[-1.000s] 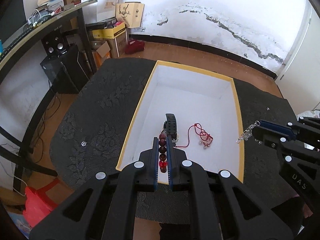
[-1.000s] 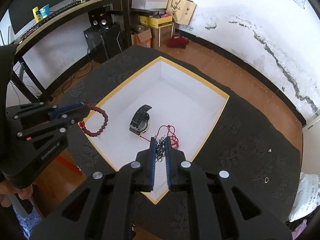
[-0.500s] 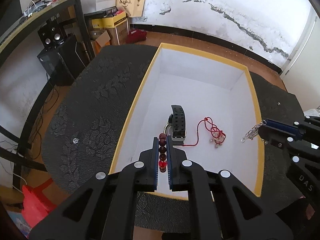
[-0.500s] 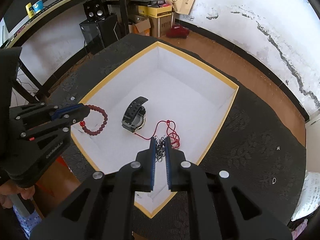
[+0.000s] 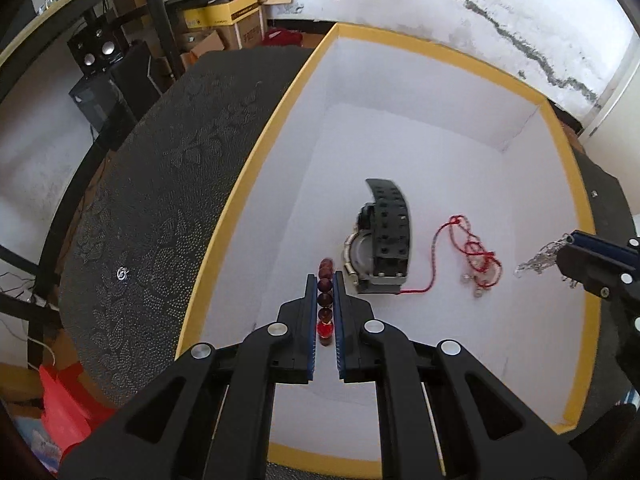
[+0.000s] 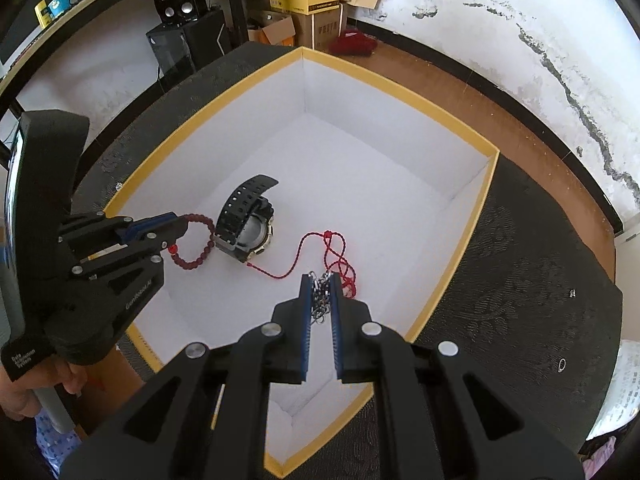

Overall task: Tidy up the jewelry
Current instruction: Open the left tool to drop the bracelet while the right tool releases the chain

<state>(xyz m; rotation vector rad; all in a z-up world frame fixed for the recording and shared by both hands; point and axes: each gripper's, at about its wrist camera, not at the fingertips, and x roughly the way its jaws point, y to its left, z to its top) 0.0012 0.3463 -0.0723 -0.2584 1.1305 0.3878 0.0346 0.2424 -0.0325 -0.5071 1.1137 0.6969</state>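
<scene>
The white cardboard box with a yellow rim rests on the dark embossed tablecloth; it looks stiff and light.

On its floor the black plastic wristwatch lies on its side, strap curling toward 12 o'clock in the left view; rigid and chunky, probably best gripped across the strap.

At 3 o'clock from it sprawls the thin red cord necklace, limp and snag-prone.

The left gripper is clamped on the dark red bead bracelet, whose loop hangs low over the box floor just left of the watch; hard, smooth beads, likely slippery.

The right gripper pinches the bunched silver chain above the red cord; light, slack, no clear axis.
</scene>
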